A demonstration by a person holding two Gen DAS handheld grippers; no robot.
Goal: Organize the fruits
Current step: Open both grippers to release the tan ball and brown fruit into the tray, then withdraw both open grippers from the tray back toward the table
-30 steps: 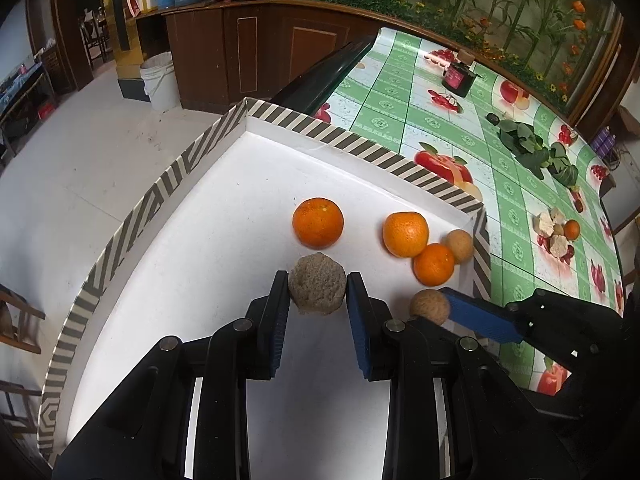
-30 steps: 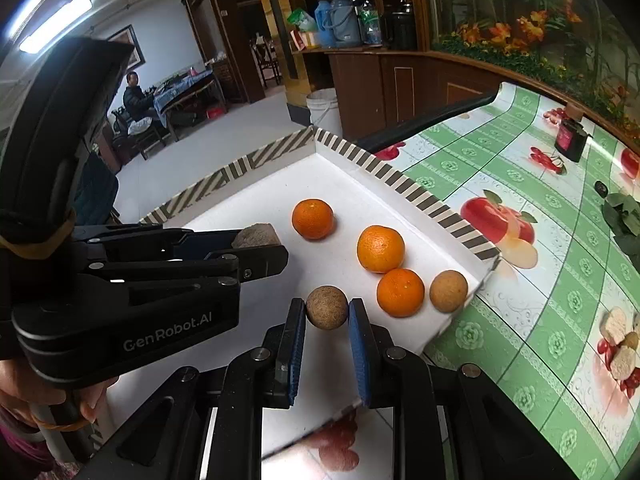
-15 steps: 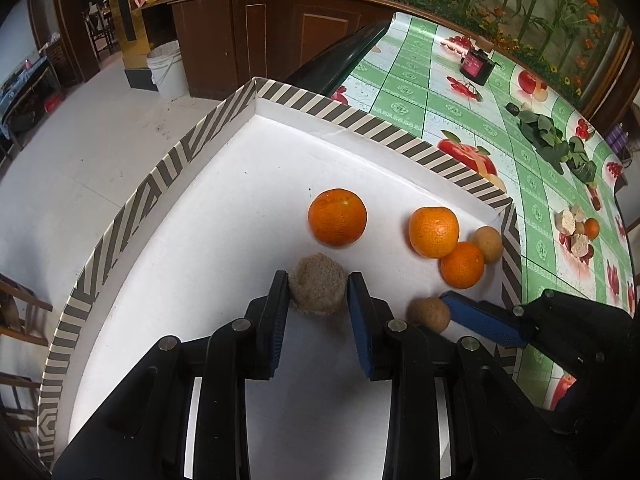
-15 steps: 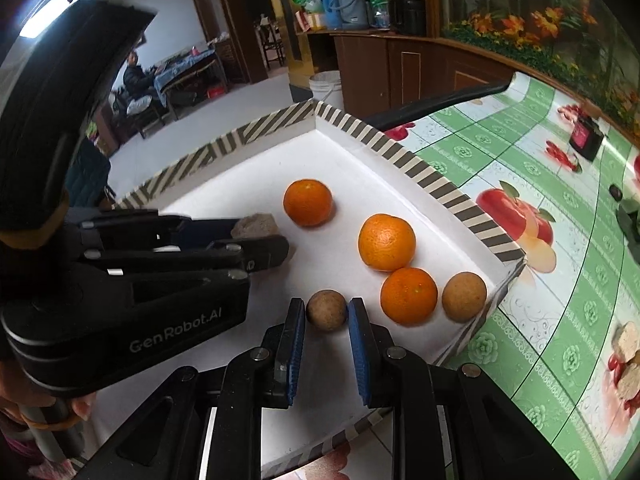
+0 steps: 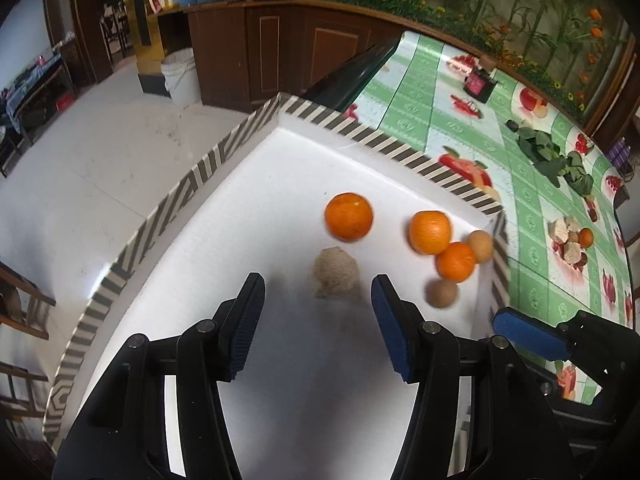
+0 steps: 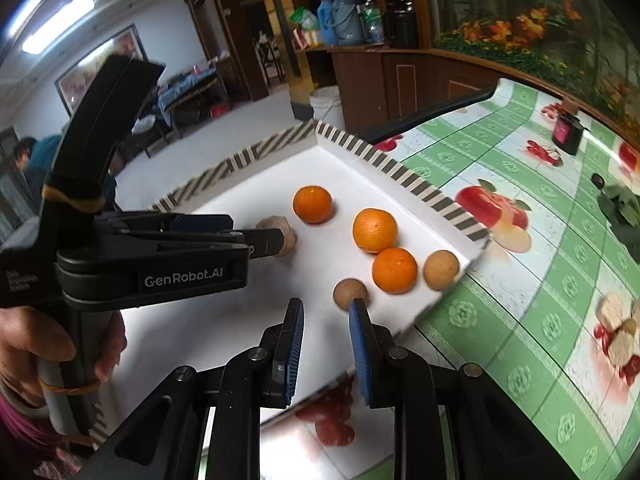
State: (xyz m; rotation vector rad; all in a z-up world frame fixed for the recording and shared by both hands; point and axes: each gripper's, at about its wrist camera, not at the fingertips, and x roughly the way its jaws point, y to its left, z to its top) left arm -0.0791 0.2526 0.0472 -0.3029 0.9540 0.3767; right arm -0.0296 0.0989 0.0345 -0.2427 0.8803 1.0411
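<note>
Six round fruits sit in my white tray with the striped rim, which takes up the middle of both views on the green-checked table.

Three oranges come next in size: one alone at frame centre in the left view, two more touching each other to its right, near the tray's right corner. The rough beige fruit lies on the tray floor just ahead of my left claw, a little right of its centre line, with both blue pads spread wide and touching nothing. It is round, so no axis matters; my left hand is plainly the nearer one to it.

Smaller are two smooth brown fruits. One rests just beyond the right pad tip of my right claw, whose fingers are parted and empty; it lies slightly right of the gap. The other sits against the tray's corner beside the nearest orange.

I judge the crowded right corner the likeliest place for a bump.
</note>
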